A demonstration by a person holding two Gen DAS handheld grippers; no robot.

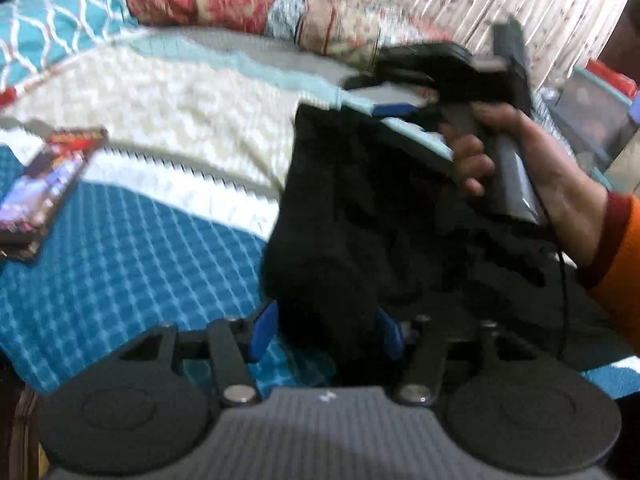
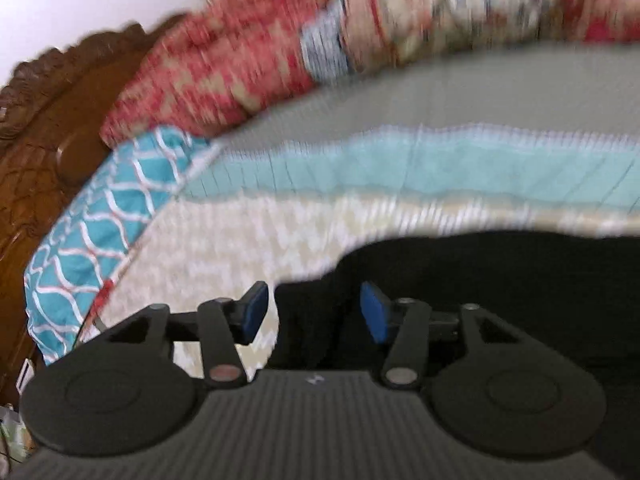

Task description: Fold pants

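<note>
Black pants (image 1: 360, 216) lay bunched on the patterned bedspread (image 1: 132, 248), one fold reaching in between the blue pads (image 1: 262, 330) of the left gripper (image 1: 326, 330). Its jaws stood partly spread, and blur hid whether the pads pressed the cloth. From its own camera, the right gripper (image 2: 314, 312) was likewise half spread over the edge of the pants (image 2: 500, 280), contact unclear. A hand (image 1: 532, 168) in an orange sleeve (image 1: 624, 272) held that gripper's handle. A colourful packet (image 1: 48, 184) lay on the bedspread well apart from the pants.
</note>
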